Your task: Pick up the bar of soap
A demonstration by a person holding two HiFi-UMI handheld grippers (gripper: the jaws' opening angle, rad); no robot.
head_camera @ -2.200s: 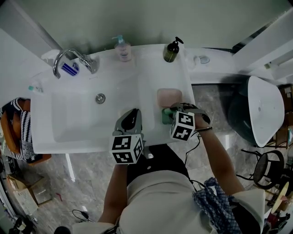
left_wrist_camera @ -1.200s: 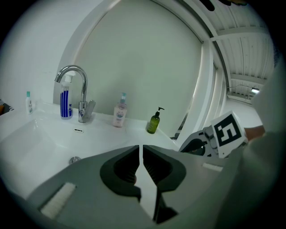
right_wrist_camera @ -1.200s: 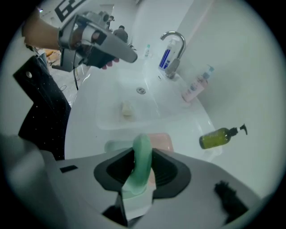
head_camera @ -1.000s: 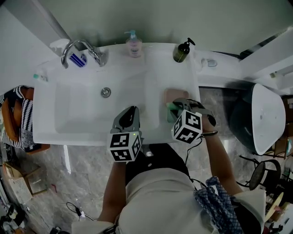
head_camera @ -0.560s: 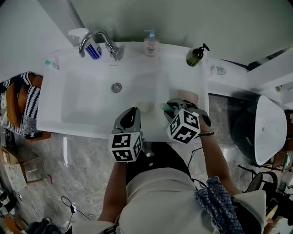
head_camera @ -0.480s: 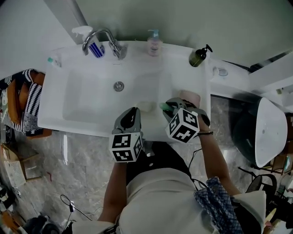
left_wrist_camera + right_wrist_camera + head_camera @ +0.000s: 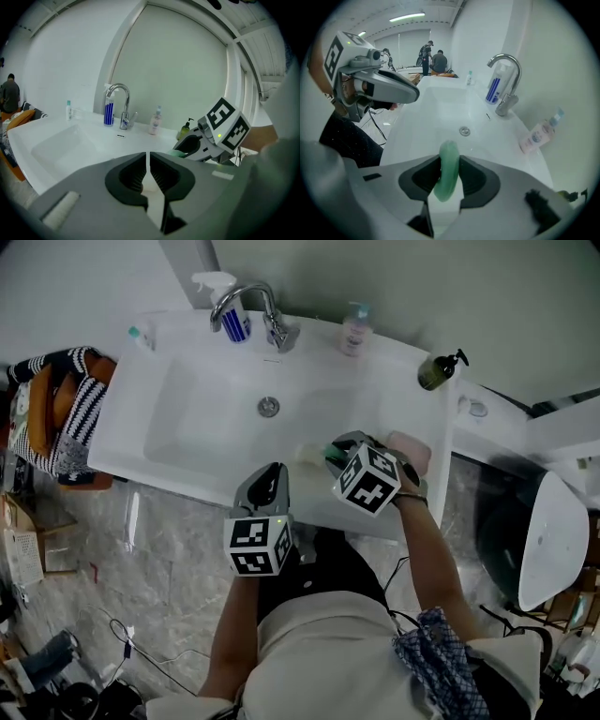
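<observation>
The right gripper (image 7: 449,182) had its jaws pressed on a green bar of soap (image 7: 450,159), which stood on edge between the pads above the white sink (image 7: 433,110), with the drain (image 7: 464,131) just beyond. A chrome faucet (image 7: 506,82) and a pink bottle (image 7: 538,134) stood along the sink's right side, and the left gripper (image 7: 410,93) hung at the upper left.
</observation>
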